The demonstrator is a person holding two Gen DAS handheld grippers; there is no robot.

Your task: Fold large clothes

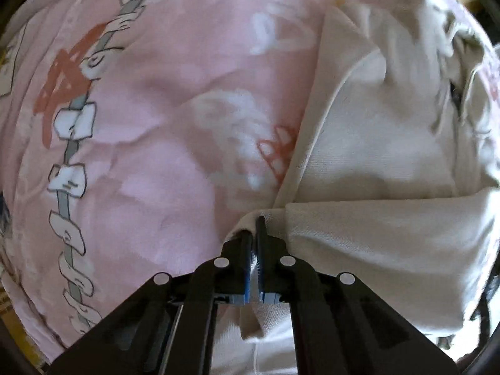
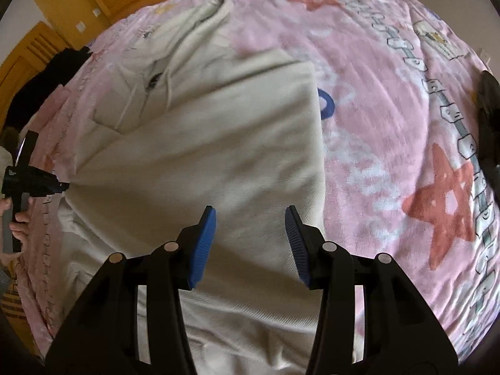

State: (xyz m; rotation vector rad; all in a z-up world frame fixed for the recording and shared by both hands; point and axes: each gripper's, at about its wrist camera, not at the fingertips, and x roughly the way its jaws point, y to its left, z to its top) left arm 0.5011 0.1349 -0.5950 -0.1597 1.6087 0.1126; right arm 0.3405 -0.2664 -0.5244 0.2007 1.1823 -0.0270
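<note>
Now the left tool (image 1: 253,234) clenches the cream garment (image 1: 375,162) at its near-left edge to fold it across the bed (image 1: 162,131); the right tool (image 2: 250,218) hovers released above.

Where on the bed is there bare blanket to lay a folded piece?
Bare pink blanket lies right of the cream garment, between its straight edge and the chain print. The garment's far left is crowded: bunched folds, and the left tool pinching its edge.

Bed covered by pink blanket (image 2: 375,100) printed with red starfish and a grey-white chain band; cream garment (image 2: 218,143) lies spread directly on it, partly folded, a dark item (image 2: 489,118) at blanket's edge.
</note>
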